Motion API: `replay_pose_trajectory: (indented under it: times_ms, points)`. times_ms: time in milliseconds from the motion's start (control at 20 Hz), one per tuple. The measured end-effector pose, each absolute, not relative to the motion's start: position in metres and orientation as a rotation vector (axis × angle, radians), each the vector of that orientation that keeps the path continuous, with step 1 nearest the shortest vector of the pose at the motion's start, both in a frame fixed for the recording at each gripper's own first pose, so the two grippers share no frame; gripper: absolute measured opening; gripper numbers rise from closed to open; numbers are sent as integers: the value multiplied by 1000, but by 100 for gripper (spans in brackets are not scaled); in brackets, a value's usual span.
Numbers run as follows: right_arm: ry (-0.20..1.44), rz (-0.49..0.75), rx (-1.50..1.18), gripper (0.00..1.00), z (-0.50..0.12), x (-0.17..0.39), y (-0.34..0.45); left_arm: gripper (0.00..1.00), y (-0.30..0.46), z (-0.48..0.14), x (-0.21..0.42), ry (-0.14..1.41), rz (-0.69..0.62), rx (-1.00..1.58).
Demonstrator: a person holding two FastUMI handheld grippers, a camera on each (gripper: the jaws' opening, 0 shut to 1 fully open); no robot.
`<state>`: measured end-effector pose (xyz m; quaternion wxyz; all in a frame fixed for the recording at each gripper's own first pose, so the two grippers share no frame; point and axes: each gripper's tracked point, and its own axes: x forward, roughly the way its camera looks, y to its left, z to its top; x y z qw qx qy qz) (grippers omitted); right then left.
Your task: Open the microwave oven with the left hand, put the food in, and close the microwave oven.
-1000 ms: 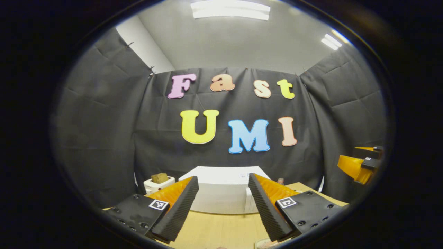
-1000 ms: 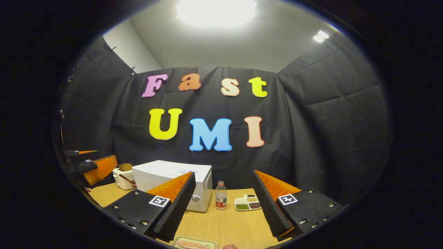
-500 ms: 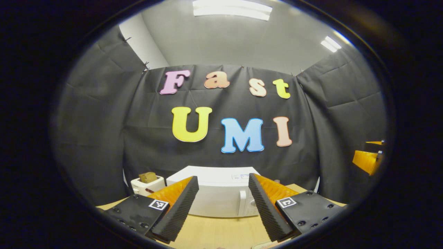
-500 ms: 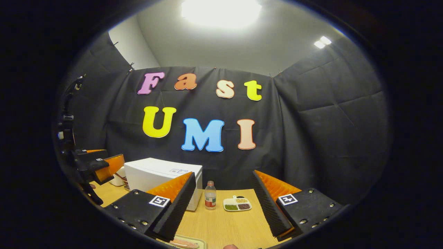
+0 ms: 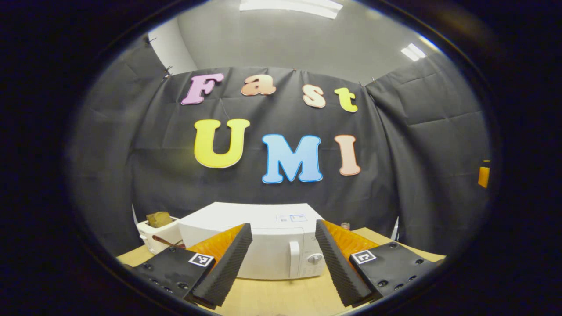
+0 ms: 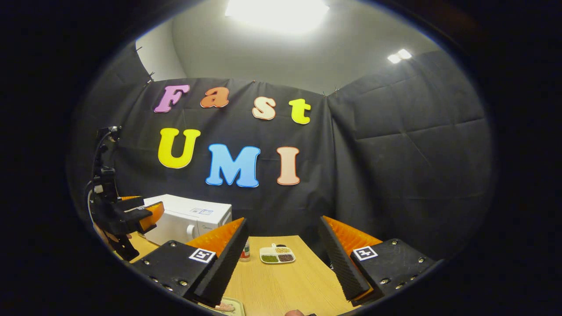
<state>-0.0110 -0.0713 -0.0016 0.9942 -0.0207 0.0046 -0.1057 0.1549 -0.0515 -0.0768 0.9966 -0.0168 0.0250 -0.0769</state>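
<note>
A white microwave oven point(image 5: 263, 245) stands shut on the wooden table point(image 5: 281, 296), straight ahead in the left gripper view. Its vertical handle point(image 5: 294, 265) and round knob point(image 5: 314, 259) sit at the right of its front. My left gripper point(image 5: 283, 263) is open and empty, some way short of the oven, with the handle showing between its fingers. In the right gripper view the microwave oven point(image 6: 186, 219) is at the left, with the left gripper point(image 6: 140, 215) in front of it. My right gripper point(image 6: 283, 263) is open and empty. A tray of food point(image 6: 226, 306) peeks in below it.
A white toaster point(image 5: 158, 228) with bread in it stands left of the oven. Right of the oven are a small bottle point(image 6: 245, 252) and a white divided dish point(image 6: 276, 255) of grains. The table point(image 6: 281, 285) runs back to the black cloth wall.
The left gripper has come lower and swung toward the oven's handle side, so the oven looks larger. The right gripper's view has turned to the right, shifting the oven leftward.
</note>
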Motion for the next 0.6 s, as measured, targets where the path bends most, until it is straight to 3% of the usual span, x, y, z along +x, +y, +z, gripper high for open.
replay_pose_trajectory:
  times_ms: [400,450,600]
  points:
    - [52,-288,-53,98,-9,-22,-88,100,-93,-171,226,209,-204,-33]
    - [54,-296,-59,94,-9,-23,-90,98,-97,-183,231,234,-209,-34]
    - [71,-309,-68,98,-12,-26,-94,99,-102,-221,247,316,-217,-4]
